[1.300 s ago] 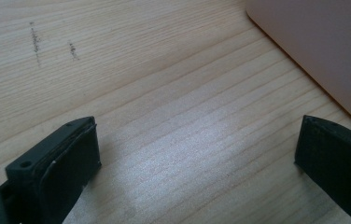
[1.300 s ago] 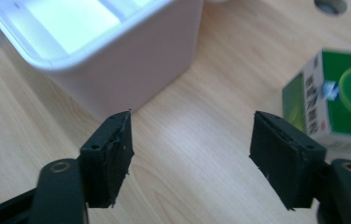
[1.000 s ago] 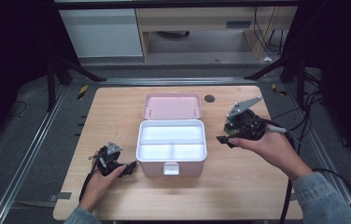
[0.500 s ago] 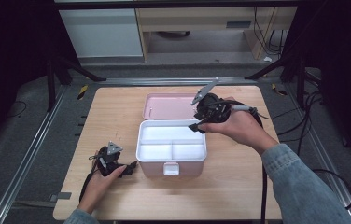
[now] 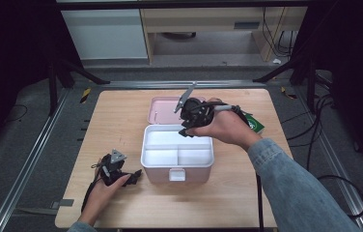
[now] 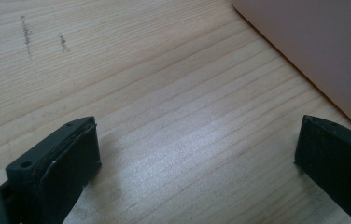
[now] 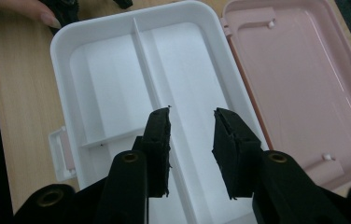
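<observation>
A wooden table (image 5: 121, 116) carries a pink box (image 5: 177, 173) near the middle of its front half, open, with a white tray (image 5: 177, 147) seated in its top. The tray is split into a long compartment along the far side and two smaller ones along the near side, all bare. The pink lid (image 5: 162, 110) lies flat on the table behind the box, inside up, touching its far edge. The right gripper (image 5: 185, 129) is held in the air over the far right part of the tray, close to the seam between tray and lid; in the right gripper view (image 7: 191, 140) its jaws stand a narrow gap apart with nothing between them, above the tray's long divider. The left gripper (image 5: 133, 178) rests low near the front left corner of the table, just beside the box's left wall, held by the left hand (image 5: 100, 191). In the left gripper view (image 6: 197, 168) its jaws are spread wide over bare wood, with the pink wall of the box at the upper right. A green object (image 5: 254, 124) lies near the right edge of the table, partly hidden by the right hand (image 5: 225, 128).
</observation>
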Demonstrator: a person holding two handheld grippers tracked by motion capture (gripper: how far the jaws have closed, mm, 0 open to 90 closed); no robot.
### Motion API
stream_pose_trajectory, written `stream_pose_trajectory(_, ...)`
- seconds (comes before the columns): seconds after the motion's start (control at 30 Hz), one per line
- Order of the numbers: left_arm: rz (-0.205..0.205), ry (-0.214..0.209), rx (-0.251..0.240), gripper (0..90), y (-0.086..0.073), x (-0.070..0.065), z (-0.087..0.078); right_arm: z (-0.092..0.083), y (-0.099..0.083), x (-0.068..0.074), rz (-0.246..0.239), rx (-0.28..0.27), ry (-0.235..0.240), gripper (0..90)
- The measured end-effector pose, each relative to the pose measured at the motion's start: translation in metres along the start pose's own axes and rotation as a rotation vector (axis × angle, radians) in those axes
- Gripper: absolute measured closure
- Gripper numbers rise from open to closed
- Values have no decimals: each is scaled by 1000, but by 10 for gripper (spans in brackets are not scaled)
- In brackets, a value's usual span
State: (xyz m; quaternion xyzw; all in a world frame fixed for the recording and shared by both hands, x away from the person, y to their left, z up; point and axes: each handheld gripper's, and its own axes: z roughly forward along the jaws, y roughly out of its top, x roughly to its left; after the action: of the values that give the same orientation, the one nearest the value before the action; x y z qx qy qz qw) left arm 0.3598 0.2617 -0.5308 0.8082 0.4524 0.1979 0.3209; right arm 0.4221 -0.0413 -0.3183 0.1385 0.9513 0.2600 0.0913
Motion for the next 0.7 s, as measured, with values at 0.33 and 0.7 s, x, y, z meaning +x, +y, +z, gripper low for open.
stream_pose_trajectory(0.33,-1,-2,1,0,-3,-2,-3,26,13,6,-96,54,53,755)
stream_pose_trajectory(0.7,1,-1,3,0,-3,-3,-4,52,18,6,-145,116,83,759)
